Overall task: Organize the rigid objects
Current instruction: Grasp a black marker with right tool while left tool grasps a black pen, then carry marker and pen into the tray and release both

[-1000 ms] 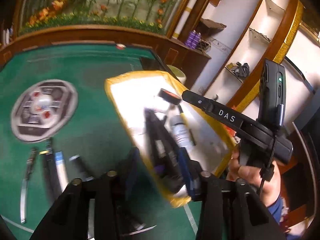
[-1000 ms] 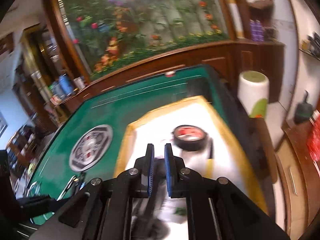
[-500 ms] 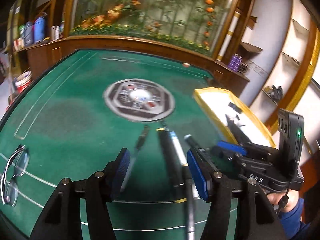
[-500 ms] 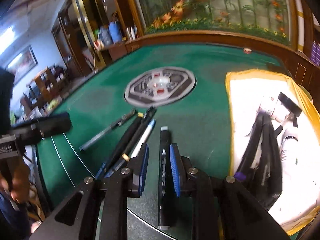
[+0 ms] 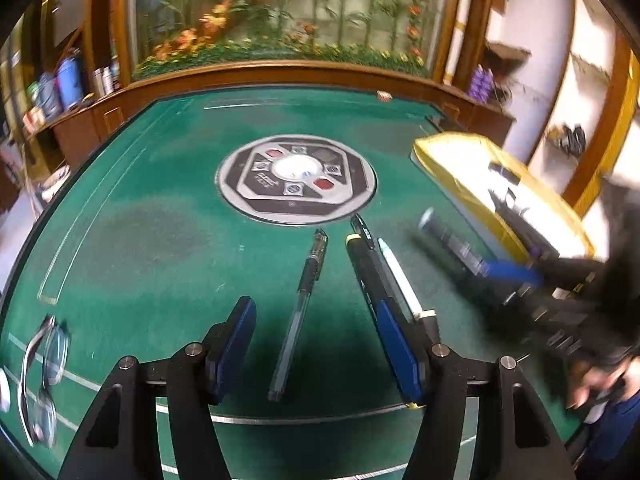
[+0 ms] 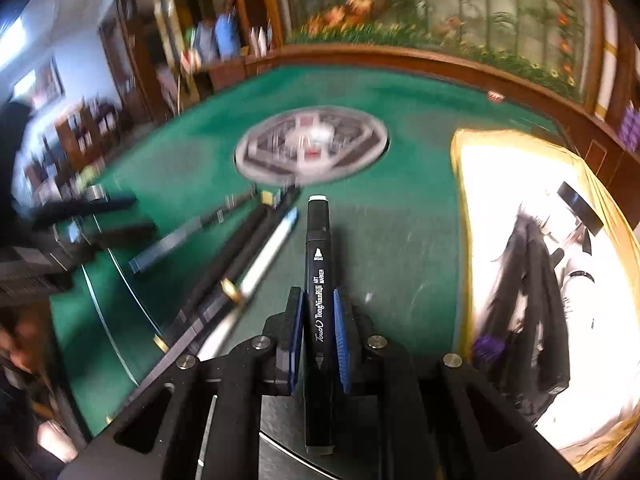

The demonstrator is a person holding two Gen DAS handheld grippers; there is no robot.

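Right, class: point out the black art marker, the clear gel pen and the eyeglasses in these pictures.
black art marker (image 6: 319, 280): right wrist view, on its printed barrel, ahead of the fingers.
clear gel pen (image 5: 298, 312): left wrist view, mid-barrel, lying on the green felt.
eyeglasses (image 5: 42, 376): left wrist view, on the frame's bridge.

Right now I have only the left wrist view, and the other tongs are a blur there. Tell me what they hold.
Observer: The right tongs are shut on a black art marker with white lettering, gripped about mid-length.
Operator: Give me the way it points.
Observer: Its grey-capped end points ahead, toward the round grey centre panel of the green felt table.
Operator: Report what lies at the far end of the white tray with the yellow rim.
Observer: In that white tray with the yellow rim, a black tape roll sits at the far end, beyond a dark bundle.
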